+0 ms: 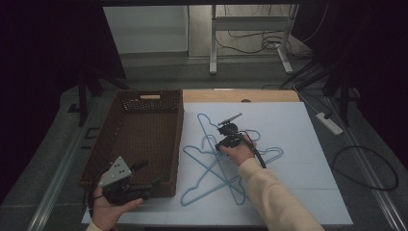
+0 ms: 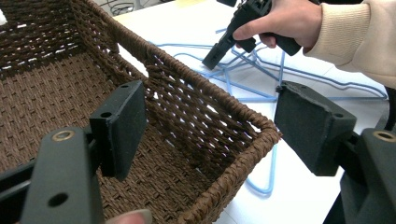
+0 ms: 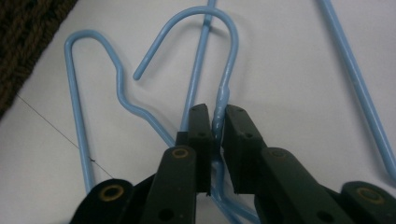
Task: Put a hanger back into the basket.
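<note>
In the right gripper view, the neck of a blue hanger (image 3: 223, 95) is covered where it is pinched between the right gripper (image 3: 215, 119)'s fingers, and the other hangers are cut off by the picture's edges. In the left gripper view, the basket (image 2: 224, 112) is cut off at the top and left, and part of its inside is hidden behind the left gripper (image 2: 210, 121)'s fingers. In the high view, how many hangers are tangled under the right hand (image 1: 239, 153) cannot be told.
</note>
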Demonstrator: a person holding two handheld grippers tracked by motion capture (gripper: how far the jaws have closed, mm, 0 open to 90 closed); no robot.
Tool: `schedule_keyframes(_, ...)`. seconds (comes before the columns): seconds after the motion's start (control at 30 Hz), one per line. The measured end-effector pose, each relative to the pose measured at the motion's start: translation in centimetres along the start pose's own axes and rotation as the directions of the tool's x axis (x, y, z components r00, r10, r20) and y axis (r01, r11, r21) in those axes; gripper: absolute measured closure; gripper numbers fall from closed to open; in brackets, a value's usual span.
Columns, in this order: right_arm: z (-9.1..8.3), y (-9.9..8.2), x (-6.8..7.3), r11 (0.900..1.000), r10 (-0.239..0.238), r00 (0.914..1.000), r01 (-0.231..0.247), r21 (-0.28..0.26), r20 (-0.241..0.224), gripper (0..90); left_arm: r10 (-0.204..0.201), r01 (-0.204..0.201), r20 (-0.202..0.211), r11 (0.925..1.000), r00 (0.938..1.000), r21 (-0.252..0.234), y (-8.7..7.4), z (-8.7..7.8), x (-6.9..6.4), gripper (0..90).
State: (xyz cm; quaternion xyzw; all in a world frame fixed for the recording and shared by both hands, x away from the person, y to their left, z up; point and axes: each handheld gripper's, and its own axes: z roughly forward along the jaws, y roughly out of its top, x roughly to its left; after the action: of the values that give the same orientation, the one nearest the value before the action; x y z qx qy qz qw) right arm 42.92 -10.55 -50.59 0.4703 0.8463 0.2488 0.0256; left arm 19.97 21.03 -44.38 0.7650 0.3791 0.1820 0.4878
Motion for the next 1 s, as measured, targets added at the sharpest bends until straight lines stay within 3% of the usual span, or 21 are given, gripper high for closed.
schedule_keyframes(0.17,-0.8,-0.1,-0.2,0.9993,0.019,0.9998,-0.019,-0.034,-0.001,85.9,0.001,-0.001,-0.001,1.0,1.0,-0.001,0.0,0.0,0.0,26.2)
schedule_keyframes(0.27,-1.6,-0.3,-0.3,0.9972,0.04,0.9988,-0.042,-0.062,-0.029,86.0,0.0,0.0,-0.001,1.0,1.0,0.0,0.0,0.0,0.0,26.2)
schedule_keyframes(0.5,-4.3,-1.0,-0.4,0.989,0.0,0.9971,-0.011,-0.148,-0.076,86.3,0.003,-0.003,-0.003,1.0,1.0,0.001,0.0,0.0,0.0,26.2)
schedule_keyframes(0.57,-5.6,-1.6,-0.4,0.9788,-0.036,0.9939,0.014,-0.204,-0.104,86.2,0.002,-0.002,-0.003,1.0,1.0,0.002,0.0,0.0,0.0,26.2)
schedule_keyframes(0.6,-5.6,-1.6,-0.4,0.9788,-0.036,0.9939,0.014,-0.204,-0.104,86.2,0.003,-0.003,-0.004,1.0,1.0,0.002,0.0,0.0,0.0,26.2)
schedule_keyframes(0.73,-7.3,-2.7,-0.7,0.9554,-0.074,0.9904,0.036,-0.293,-0.117,86.3,0.001,-0.001,-0.005,1.0,1.0,0.001,0.1,0.0,0.0,26.2)
schedule_keyframes(0.93,-9.1,-4.1,-1.3,0.926,-0.127,0.9806,0.063,-0.372,-0.149,86.4,0.003,-0.003,-0.005,1.0,1.0,0.004,0.2,0.1,-0.1,26.2)
schedule_keyframes(1.0,-9.4,-4.4,-1.4,0.9203,-0.136,0.9782,0.066,-0.386,-0.157,86.4,0.002,-0.002,-0.006,1.0,1.0,0.002,0.2,0.1,-0.2,26.3)
